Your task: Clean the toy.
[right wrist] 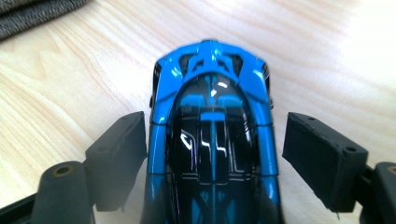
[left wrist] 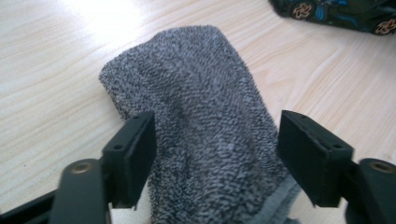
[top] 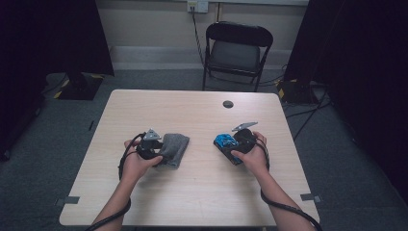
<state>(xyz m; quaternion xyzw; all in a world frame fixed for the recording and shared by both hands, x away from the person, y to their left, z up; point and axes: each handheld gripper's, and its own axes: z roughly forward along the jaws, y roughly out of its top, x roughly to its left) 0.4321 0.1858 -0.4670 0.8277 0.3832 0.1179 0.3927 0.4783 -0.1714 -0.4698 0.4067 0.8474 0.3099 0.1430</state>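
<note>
My left gripper (left wrist: 215,154) has its jaws released: they straddle the grey sock (left wrist: 201,135), the pad at 9 o'clock brushing its edge and the one at 3 o'clock standing clear of it, so nothing is clamped. My right gripper (right wrist: 212,149) is likewise released around the blue toy car (right wrist: 212,140); the jaw at 9 o'clock sits right against the car's side, while the one at 3 o'clock leaves a gap of bare wood. I can read no brand, label or writing on either thing; the car shows only glossy blue and black panels.

From the high view, the sock (top: 174,148) lies left of centre on the tabletop (top: 192,113), running toward 2 o'clock from my left hand (top: 137,161). The car (top: 226,142) lies right of centre, at 10 o'clock from my right hand (top: 252,156). The two are well apart, with open wood between them and a wide free stretch toward 12 o'clock, up to a small dark round cap (top: 228,104) near the far edge. Beyond that edge stands a black folding chair (top: 236,50).
</note>
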